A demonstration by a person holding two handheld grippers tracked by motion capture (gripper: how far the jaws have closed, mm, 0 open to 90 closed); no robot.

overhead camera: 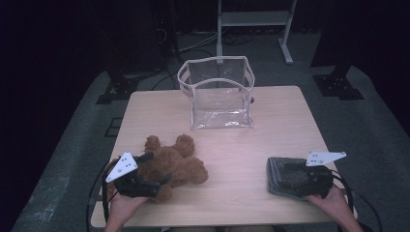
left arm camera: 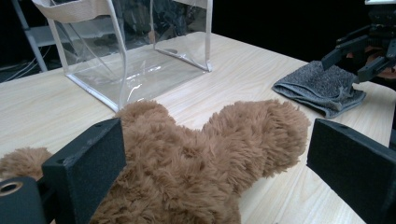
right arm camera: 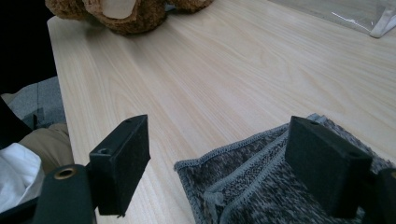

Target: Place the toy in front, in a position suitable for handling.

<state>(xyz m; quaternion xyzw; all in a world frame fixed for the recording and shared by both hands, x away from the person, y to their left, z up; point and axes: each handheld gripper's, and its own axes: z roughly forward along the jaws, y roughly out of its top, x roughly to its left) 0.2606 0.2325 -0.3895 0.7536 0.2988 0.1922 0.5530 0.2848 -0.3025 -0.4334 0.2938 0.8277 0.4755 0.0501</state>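
From the high view we have the clear bag standing upright and empty at the far middle of the counter, with the teddy bear lying well short of the bag to its near left under our left gripper, and the folded grey towel well short of it to the near right under our right gripper. In the left gripper view our fingers stand wide open either side of the bear, not pressing it, the bag beyond. In the right gripper view our fingers are likewise open astride the towel's corner, so we judge nothing packed yet: both things remain to be gripped and carried to the bag.
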